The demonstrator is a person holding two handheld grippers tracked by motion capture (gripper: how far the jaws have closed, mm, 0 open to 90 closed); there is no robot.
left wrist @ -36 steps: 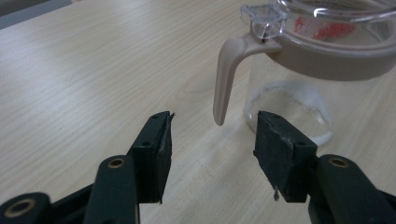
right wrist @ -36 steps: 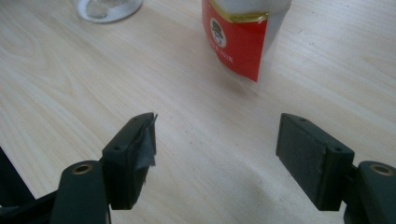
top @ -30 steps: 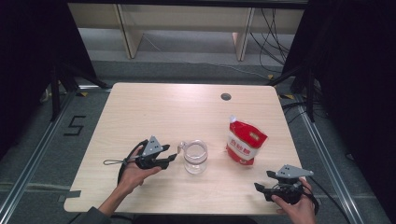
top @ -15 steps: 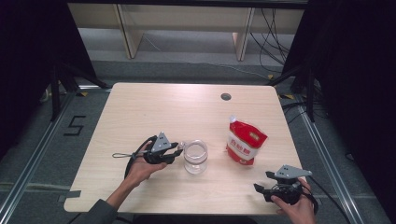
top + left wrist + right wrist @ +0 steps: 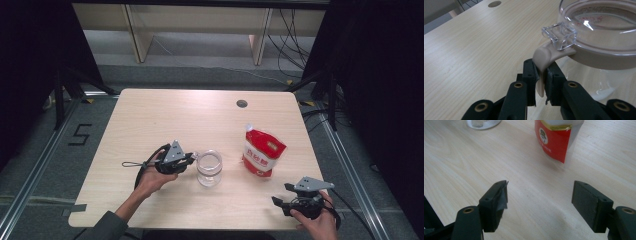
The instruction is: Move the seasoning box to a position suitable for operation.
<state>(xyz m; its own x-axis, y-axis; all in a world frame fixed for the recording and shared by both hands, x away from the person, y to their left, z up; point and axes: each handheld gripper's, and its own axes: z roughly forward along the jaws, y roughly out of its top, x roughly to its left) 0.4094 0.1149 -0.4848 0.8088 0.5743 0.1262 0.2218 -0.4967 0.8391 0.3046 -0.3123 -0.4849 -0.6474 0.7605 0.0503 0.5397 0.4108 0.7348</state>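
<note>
On the pale wooden tabletop (image 5: pixel 165 115), your left gripper (image 5: pixel 541 82) has just been closing and now clamps the beige handle (image 5: pixel 543 58) of the clear glass jar (image 5: pixel 209 168) directly ahead; squeeze firmly, lift level, while your right gripper (image 5: pixel 539 202) rests released near the red pouch (image 5: pixel 262 156).

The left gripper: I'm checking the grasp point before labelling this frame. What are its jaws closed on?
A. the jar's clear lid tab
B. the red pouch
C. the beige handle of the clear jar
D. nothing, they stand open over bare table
C. In the left gripper view the left gripper has its two black jaws pressed on either side of the beige handle that curves down from the band of the clear jar; the jaws have just been closing.
</note>
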